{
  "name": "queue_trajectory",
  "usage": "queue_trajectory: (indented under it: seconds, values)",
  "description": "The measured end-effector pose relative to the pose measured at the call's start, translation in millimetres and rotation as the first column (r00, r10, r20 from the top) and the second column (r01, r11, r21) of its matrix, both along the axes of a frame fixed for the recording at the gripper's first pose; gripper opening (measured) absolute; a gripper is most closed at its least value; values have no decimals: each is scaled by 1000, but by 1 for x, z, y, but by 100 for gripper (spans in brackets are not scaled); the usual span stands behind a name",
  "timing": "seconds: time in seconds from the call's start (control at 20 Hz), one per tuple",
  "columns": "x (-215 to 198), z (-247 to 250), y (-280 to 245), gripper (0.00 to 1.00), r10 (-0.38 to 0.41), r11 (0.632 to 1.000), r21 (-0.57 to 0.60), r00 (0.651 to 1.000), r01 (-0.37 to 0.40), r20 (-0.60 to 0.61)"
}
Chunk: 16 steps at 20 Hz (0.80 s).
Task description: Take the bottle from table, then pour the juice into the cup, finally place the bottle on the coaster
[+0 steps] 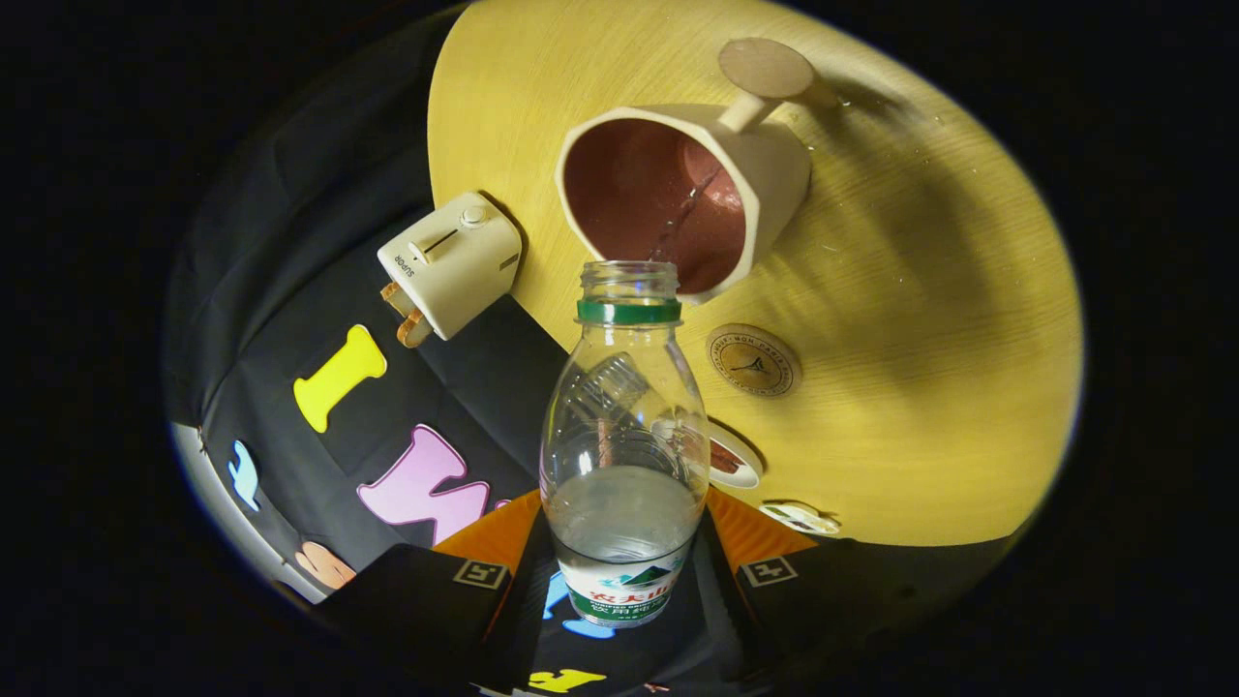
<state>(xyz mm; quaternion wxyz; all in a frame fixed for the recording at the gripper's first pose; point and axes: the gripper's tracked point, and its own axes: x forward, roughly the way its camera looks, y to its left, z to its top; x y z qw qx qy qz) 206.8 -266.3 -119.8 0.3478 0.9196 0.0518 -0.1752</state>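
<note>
The clear plastic bottle point(624, 455) wears a green neck ring and a white label with green bands, and the liquid inside looks colourless. The cream faceted ceramic cup point(716, 184) is reddish-brown inside, standing on a pale yellow wood-grain bench point(920, 339). A round tan coaster point(753, 360) bears a dark printed ring, and the cream toaster point(450, 263) has orange-brown trim.

One bottle point(624, 455), one cup point(682, 194), three coasters point(753, 360).

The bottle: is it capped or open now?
Open: the bottle, held between the tool fingers, shows a bare mouth above its green neck ring, no cap.
</note>
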Motion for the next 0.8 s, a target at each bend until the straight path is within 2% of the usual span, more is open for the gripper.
queue_trajectory:
  seconds: [0.25, 0.4, 0.8]
  values:
    - [0, 13, -5, 72, -16, 997, 73, 999, 14, 33]
    - [-3, 21, -17, 72, -55, 992, 112, 997, 50, 47]
    - [-10, 20, -24, 72, -72, 992, 107, 996, 67, 45]
